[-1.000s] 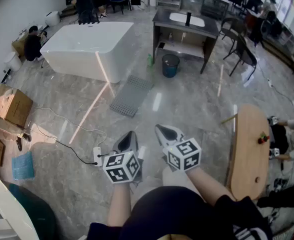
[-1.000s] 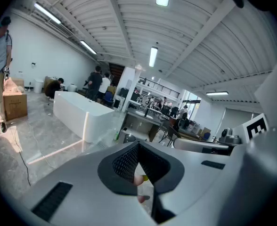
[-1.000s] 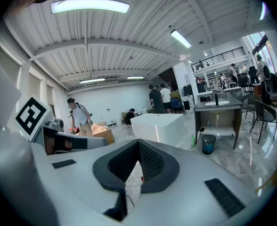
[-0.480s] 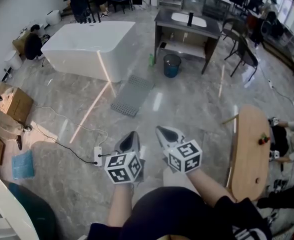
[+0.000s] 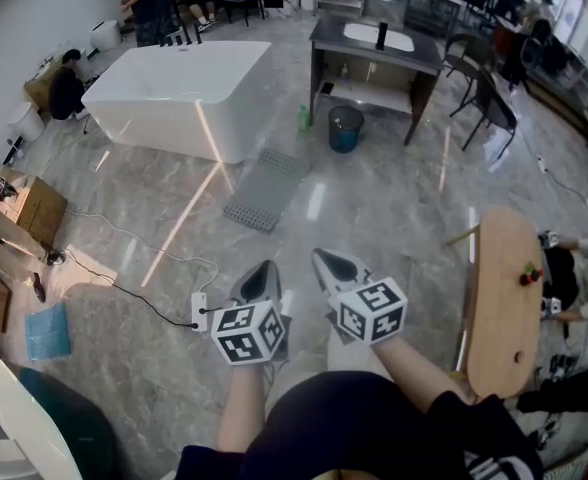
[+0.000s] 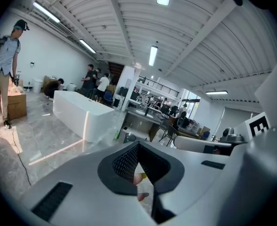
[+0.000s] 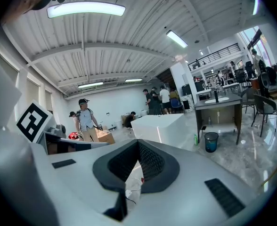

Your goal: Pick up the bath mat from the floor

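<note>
Unmoved, left tool (image 5: 262,271) and right tool (image 5: 322,260) sit pressed together; bath mat (image 5: 265,190) well ahead.

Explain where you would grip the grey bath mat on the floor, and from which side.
Probably the near short edge of the bath mat, approached from the person's side: it lies flat, so only an edge offers a bite, and its far end nears the bathtub.

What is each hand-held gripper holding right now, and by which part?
Nothing. The left hand-held gripper and right hand-held gripper are both shut and empty; the bath mat lies untouched on the floor.
</note>
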